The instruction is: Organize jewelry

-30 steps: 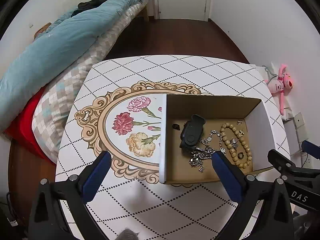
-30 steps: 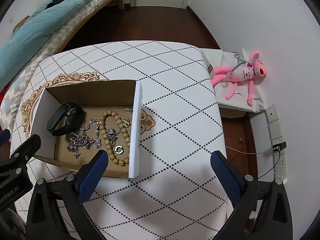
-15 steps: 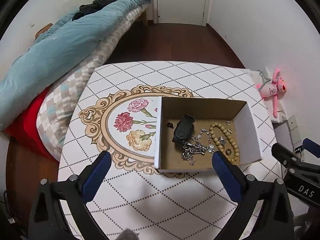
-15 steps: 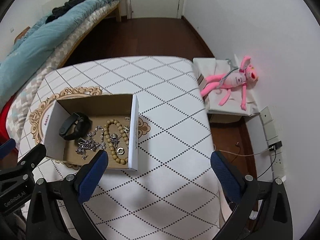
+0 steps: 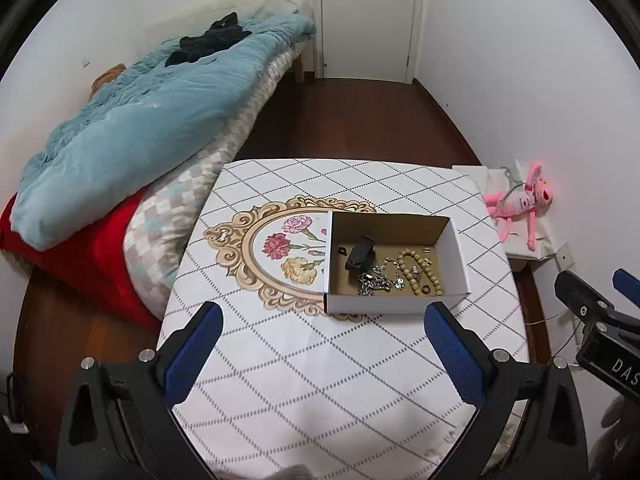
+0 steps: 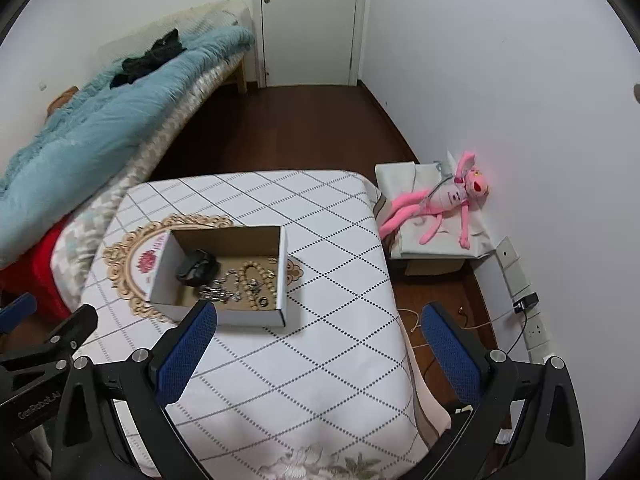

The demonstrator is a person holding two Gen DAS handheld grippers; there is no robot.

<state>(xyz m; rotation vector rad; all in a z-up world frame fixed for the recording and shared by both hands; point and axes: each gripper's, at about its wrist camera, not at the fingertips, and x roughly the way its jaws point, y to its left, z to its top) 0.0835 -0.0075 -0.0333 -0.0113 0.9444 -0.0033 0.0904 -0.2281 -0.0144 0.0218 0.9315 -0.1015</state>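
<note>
An open cardboard box [image 5: 456, 256] [image 6: 282, 268] sits on the table. Inside lie a black wristband [image 5: 360, 258] [image 6: 196, 268], a silver chain [image 5: 374, 282] [image 6: 218, 292], a tan bead bracelet [image 5: 418, 272] [image 6: 256, 280] and a small dark ring [image 5: 425, 289] [image 6: 263, 301]. My left gripper [image 5: 320, 344] is open and empty, held back above the table's near side. My right gripper [image 6: 318, 344] is open and empty, held back over the table's right front edge. Each gripper shows at the edge of the other's view.
The table [image 5: 320, 380] has a white diamond-pattern cloth with a floral oval. A bed with a blue duvet [image 5: 132, 128] stands at the left. A pink plush toy [image 6: 444, 204] lies on a box by the right wall. Wall sockets and cables [image 6: 528, 304] are at the right.
Both grippers have pulled back and up from the box; the box looks smaller and farther away. Both stay open and empty.
</note>
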